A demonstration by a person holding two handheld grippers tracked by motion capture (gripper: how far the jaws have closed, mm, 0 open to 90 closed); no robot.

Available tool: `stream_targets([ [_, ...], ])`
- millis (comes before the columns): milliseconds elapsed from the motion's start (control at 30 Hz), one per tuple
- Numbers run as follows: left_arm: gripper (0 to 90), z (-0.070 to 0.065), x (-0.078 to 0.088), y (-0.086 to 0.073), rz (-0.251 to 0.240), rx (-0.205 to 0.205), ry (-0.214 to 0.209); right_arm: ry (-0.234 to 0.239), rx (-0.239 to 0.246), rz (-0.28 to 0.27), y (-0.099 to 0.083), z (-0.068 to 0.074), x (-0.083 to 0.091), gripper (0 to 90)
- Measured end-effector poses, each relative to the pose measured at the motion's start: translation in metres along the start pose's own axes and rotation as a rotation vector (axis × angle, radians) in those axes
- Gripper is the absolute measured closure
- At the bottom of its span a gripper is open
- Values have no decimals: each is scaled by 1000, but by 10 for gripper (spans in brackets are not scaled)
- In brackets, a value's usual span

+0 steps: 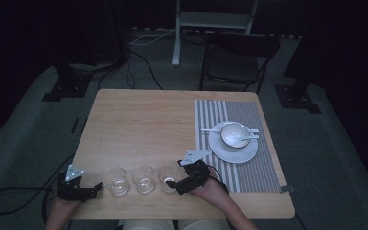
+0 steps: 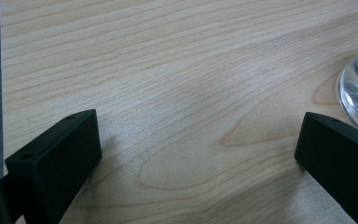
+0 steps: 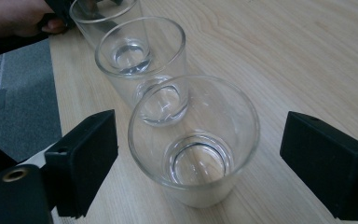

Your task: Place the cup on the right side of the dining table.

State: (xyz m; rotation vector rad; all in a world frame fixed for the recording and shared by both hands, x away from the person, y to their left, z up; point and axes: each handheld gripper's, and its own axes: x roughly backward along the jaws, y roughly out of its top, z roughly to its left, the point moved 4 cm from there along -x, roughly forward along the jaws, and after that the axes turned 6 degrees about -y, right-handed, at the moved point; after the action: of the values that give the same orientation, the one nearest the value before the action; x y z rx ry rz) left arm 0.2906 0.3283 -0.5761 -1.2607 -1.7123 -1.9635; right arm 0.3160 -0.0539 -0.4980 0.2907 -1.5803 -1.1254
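This looks like a dim recording studio or lab dressed up as a dining spot. A lone wooden counter (image 1: 143, 124) stands on grey carpet, black curtains all around. Dark stand bases (image 1: 64, 88) sit at ten and two o'clock, cables (image 1: 139, 57) trail at twelve beside a folding chair (image 1: 235, 62) and white frame (image 1: 211, 21).

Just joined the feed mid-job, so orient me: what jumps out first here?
Three clear glasses in a row at the table's near edge; the right hand-held gripper stands open around the rightmost glass. The left hand-held gripper sits open beside the leftmost glass. Far right, a white bowl rests on a plate on a striped mat.
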Motion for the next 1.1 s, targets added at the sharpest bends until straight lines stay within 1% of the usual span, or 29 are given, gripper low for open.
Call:
stream_targets([
  [33, 7, 0, 0, 0, 0, 0, 0, -9, 10, 4, 0, 1, -3, 108],
  [133, 7, 0, 0, 0, 0, 0, 0, -9, 20, 17, 0, 2, -9, 108],
  [333, 7, 0, 0, 0, 0, -2, -1, -4, 22, 39, -4, 5, -18, 109],
  [433, 7, 0, 0, 0, 0, -2, -2, -13, 31, 48, -5, 7, -21, 109],
  [500, 7, 0, 0, 0, 0, -2, -1, -10, 35, 51, -4, 8, -23, 109],
  [567, 7, 0, 0, 0, 0, -2, -2, -18, 40, 55, -4, 9, -24, 109],
  [633, 7, 0, 0, 0, 0, -2, -2, -37, 49, 55, -4, 9, -26, 137],
  [733, 7, 0, 0, 0, 0, -3, -2, -50, 50, 61, -4, 9, -27, 167],
  [1033, 7, 0, 0, 0, 0, -3, -3, -61, 79, 89, -2, 10, -28, 175],
  [1100, 7, 0, 0, 0, 0, -4, -4, -57, 74, 89, -2, 9, -29, 174],
])
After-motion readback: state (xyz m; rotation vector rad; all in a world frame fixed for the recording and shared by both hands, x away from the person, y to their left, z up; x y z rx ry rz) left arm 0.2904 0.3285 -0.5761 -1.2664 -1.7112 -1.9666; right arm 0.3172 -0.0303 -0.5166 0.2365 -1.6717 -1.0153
